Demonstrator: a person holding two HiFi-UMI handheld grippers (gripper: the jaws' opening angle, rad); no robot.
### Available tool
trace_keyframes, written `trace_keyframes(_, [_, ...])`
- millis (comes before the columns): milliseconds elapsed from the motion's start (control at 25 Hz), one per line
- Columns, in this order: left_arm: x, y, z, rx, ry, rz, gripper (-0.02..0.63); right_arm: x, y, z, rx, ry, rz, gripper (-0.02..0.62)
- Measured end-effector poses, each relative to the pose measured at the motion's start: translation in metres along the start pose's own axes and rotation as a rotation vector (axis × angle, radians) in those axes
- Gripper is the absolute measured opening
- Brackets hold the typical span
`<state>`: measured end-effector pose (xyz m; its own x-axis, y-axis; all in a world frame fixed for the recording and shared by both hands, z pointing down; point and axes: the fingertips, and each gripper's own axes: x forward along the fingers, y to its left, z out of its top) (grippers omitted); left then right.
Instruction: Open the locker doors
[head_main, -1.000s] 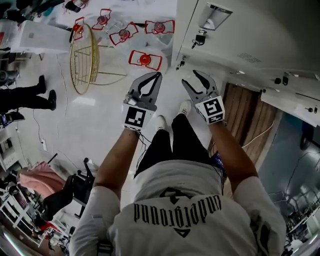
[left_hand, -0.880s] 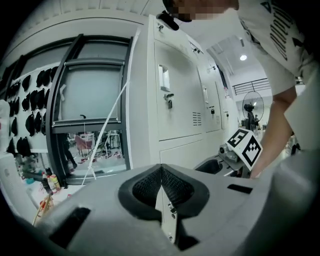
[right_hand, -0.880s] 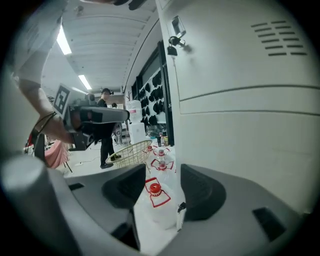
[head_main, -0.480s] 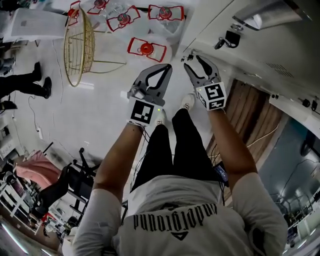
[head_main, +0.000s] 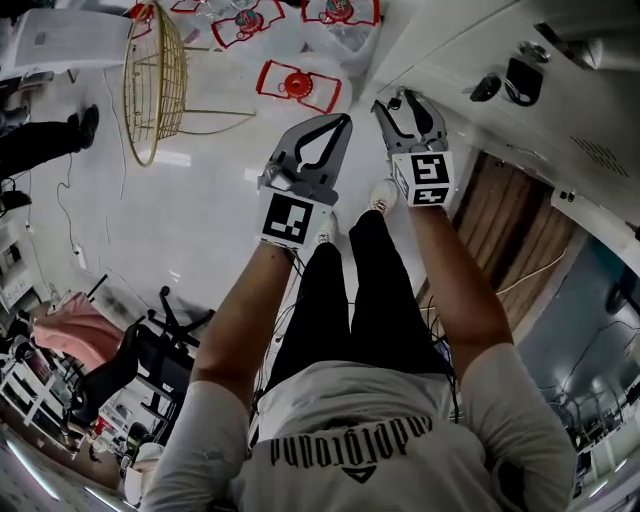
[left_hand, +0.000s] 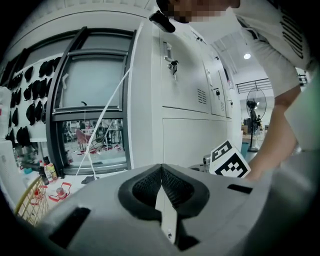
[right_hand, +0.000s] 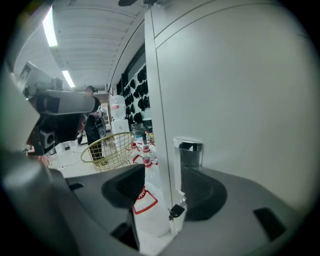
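Locker door (right_hand: 240, 100): white, plain, filling the right half of the right gripper view. Its long axis was upright. The free edge ran top to bottom just left of centre, with the face turned toward frame right. A recessed handle (right_hand: 188, 151) sat near that edge, a small dark lock piece (right_hand: 175, 211) below it.

Right gripper (right_hand: 160, 192): jaws apart and just been opening, door edge between them, pads not pressing.

Left gripper (left_hand: 162, 187): jaws together, holding nothing.

Gold wire basket (right_hand: 107, 150): mid left, contents not made out. Red-capped bottles (right_hand: 142, 150) stood just beside it.
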<state>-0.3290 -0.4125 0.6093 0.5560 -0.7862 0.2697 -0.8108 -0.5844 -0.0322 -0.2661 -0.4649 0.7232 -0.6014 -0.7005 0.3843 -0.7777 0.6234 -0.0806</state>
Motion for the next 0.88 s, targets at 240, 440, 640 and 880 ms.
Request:
trace_keyframes(240, [0.001, 0.001, -0.004, -0.009, -0.005, -0.001, 0.008, 0.005, 0.002, -0.001, -0.009, -0.014, -0.028, 0.228])
trace_keyframes(440, [-0.001, 0.000, 0.000, -0.005, -0.013, -0.005, 0.009, 0.003, 0.004, -0.002, -0.034, -0.007, -0.017, 0.223])
trace_keyframes(640, [-0.007, -0.007, 0.003, 0.007, -0.011, -0.027, 0.008, -0.009, 0.017, -0.008, -0.034, 0.008, -0.016, 0.224])
trace_keyframes(880, [-0.024, -0.015, 0.008, 0.028, -0.017, -0.062, 0.008, -0.036, 0.037, -0.017, -0.014, 0.004, -0.093, 0.196])
